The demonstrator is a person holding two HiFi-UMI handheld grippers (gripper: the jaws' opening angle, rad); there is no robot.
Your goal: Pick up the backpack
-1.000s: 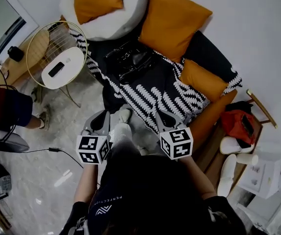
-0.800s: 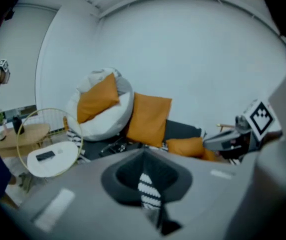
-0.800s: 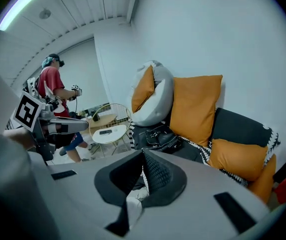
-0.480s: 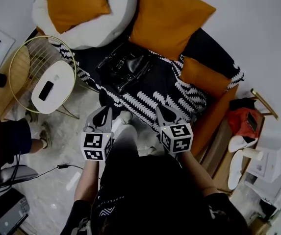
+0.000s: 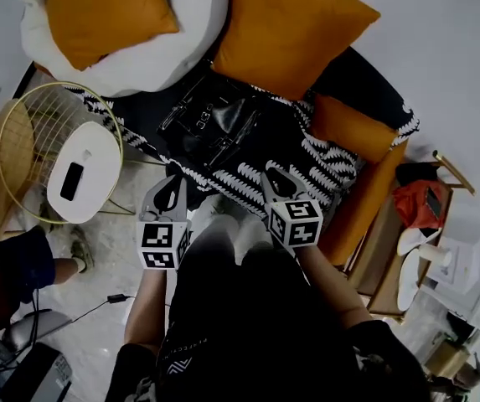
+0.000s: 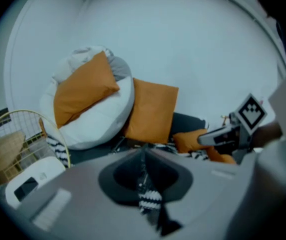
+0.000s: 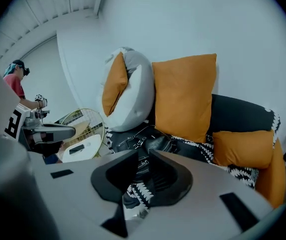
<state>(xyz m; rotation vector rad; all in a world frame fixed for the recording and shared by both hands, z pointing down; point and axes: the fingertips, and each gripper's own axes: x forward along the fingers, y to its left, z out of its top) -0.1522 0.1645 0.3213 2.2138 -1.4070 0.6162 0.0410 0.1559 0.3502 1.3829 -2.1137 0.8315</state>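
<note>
The black leather backpack (image 5: 214,120) lies flat on the sofa's black-and-white throw (image 5: 298,162), in front of the orange cushions; it also shows in the right gripper view as the backpack (image 7: 145,140). My left gripper (image 5: 170,193) hangs over the sofa's front edge, short of the bag, with its jaws together and empty (image 6: 143,156). To its right my right gripper (image 5: 277,182) is also short of the bag. Its jaws (image 7: 143,156) have just been opening: a narrow gap stands between them, with nothing in it.
A big orange cushion (image 5: 294,32) and a white beanbag (image 5: 147,53) back the sofa. A round gold wire side table (image 5: 22,141) with a white top and a phone (image 5: 71,181) stands left. A person sits at far left (image 5: 13,262). A wooden stand with a red bag (image 5: 420,203) stands right.
Both grippers have moved forward to the sofa's front edge, and the backpack now lies closer ahead of them. The side table has slid leftward in the head view.
</note>
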